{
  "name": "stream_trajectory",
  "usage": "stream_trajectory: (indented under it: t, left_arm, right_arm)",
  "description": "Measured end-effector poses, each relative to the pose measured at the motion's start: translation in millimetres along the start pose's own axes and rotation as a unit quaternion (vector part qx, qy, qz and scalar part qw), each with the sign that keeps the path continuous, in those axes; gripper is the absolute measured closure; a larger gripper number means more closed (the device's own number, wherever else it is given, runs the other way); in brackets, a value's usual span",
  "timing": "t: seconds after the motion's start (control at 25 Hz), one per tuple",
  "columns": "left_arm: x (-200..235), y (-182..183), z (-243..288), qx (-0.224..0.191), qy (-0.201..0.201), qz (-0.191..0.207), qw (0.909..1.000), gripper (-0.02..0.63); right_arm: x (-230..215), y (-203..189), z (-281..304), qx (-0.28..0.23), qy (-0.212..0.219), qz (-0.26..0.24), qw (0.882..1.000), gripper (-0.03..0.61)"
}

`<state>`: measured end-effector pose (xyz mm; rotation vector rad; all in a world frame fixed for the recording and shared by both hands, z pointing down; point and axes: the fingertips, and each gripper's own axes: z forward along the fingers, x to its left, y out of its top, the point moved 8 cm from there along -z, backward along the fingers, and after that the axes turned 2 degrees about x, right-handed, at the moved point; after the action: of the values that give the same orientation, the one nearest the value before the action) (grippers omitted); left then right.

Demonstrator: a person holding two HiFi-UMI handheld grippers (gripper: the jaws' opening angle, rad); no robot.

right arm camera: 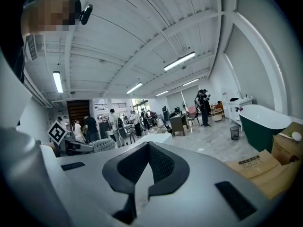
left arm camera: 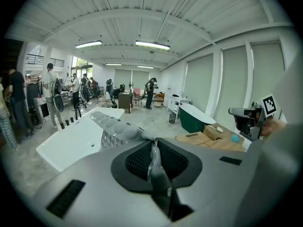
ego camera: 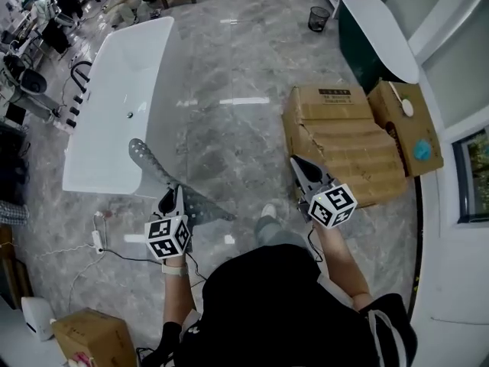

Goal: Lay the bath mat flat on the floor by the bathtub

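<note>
To my right I see flattened cardboard boxes [ego camera: 344, 140] with a black mesh waste bin [ego camera: 319, 18] well beyond them, at my left side a small cardboard box [ego camera: 88, 335] near a white power strip [ego camera: 97, 239], and people [left arm camera: 49, 86] standing far off.

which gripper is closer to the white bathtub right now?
Left. The left gripper, shut on the bath mat, is just off the white bathtub at its near end. The right gripper, shut and empty, is over the cardboard boxes, farther away.
</note>
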<state>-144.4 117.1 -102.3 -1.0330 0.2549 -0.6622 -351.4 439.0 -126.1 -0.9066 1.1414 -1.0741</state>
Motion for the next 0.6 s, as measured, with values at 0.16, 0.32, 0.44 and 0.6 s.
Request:
stream_trajectory:
  t: [0.16, 0.32, 0.44, 0.6]
  left_arm:
    - [-9.3, 24.9, 52.2, 0.007, 0.031, -0.017, 0.9993, 0.566]
    - [-13.7, 56.0, 94.5, -0.002, 0.049, -0.025, 0.9985, 0.566]
    - [-10.8, 73.1, 120.1, -0.003, 0.057, -0.029, 0.9980, 0.566]
    - [-5.5, 83.0, 154.5, 0.001, 0.059, -0.040, 0.9975, 0.566]
  right_arm:
    - [-52.7, 16.5, 30.2, 0.009, 0.031, 0.000, 0.999, 0.552]
    - [-93.0, 36.1, 59.1, 0.006, 0.047, 0.005, 0.999, 0.552]
    - [-109.3, 45.1, 84.2, 0.011, 0.059, 0.010, 0.998, 0.552]
    - [-124.6, 46.6, 124.1, 0.030, 0.077, 0.017, 0.996, 0.552]
